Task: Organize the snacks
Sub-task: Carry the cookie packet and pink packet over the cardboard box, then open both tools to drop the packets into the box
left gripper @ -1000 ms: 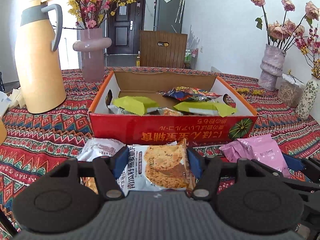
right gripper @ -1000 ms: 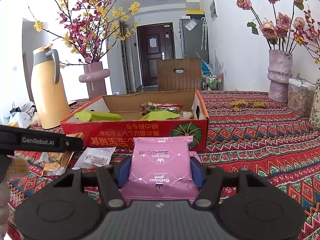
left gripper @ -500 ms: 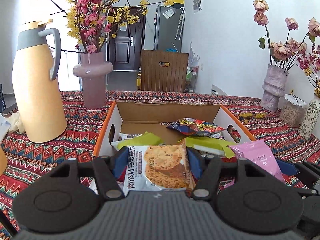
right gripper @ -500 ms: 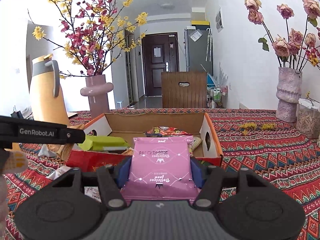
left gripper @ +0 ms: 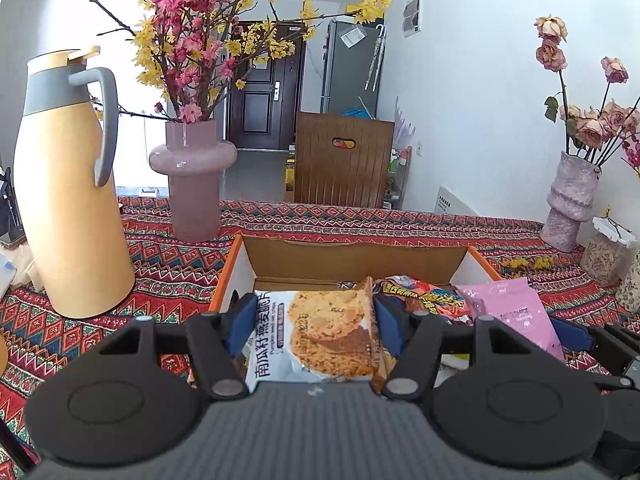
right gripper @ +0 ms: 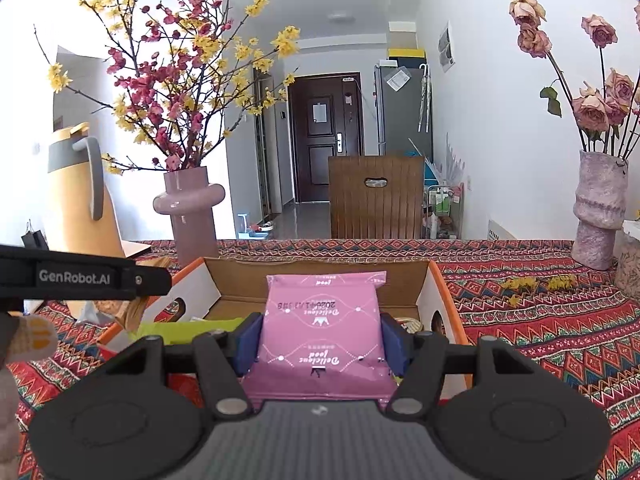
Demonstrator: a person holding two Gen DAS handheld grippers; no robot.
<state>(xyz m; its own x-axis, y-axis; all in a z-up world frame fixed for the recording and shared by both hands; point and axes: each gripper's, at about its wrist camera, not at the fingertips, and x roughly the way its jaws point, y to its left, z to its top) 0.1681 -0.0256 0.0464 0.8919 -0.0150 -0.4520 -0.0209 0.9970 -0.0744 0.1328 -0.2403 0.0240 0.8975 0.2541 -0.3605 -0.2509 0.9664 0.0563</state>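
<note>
Two hand-held grippers are in view, each clamped on a snack packet above the near end of an open cardboard box (left gripper: 352, 258). The left gripper (left gripper: 314, 320) has its blue pads pressed against both sides of an oat-crisp packet (left gripper: 320, 334), white with a printed picture of biscuits; the packet sits level between the fingers and hides most of the box floor behind it. The right gripper (right gripper: 320, 338) grips a pink packet (right gripper: 322, 320) in the same manner, pads bearing on its left and right edges, the print reading upside down to the camera.

In the left wrist view the pink packet (left gripper: 508, 316) and the right gripper's blue pad appear just to the right, close beside the left gripper. In the right wrist view the left gripper's black arm with white lettering enters from the left edge, over the box's left wall.

Contents seen inside the box: a multicoloured wrapper (left gripper: 420, 294) toward the right side, and a yellow-green packet (right gripper: 188, 326) on the left side.

The box stands on a table covered by a red patterned cloth (left gripper: 168, 276). Far left of the box stand a tan thermos jug (left gripper: 68, 200) with a grey handle and a mauve vase (left gripper: 194, 176) of pink and yellow blossom. At far right stands a pale textured vase (left gripper: 570, 204) holding dried roses. A wooden chair back (left gripper: 342, 160) stands beyond the table's far edge.
</note>
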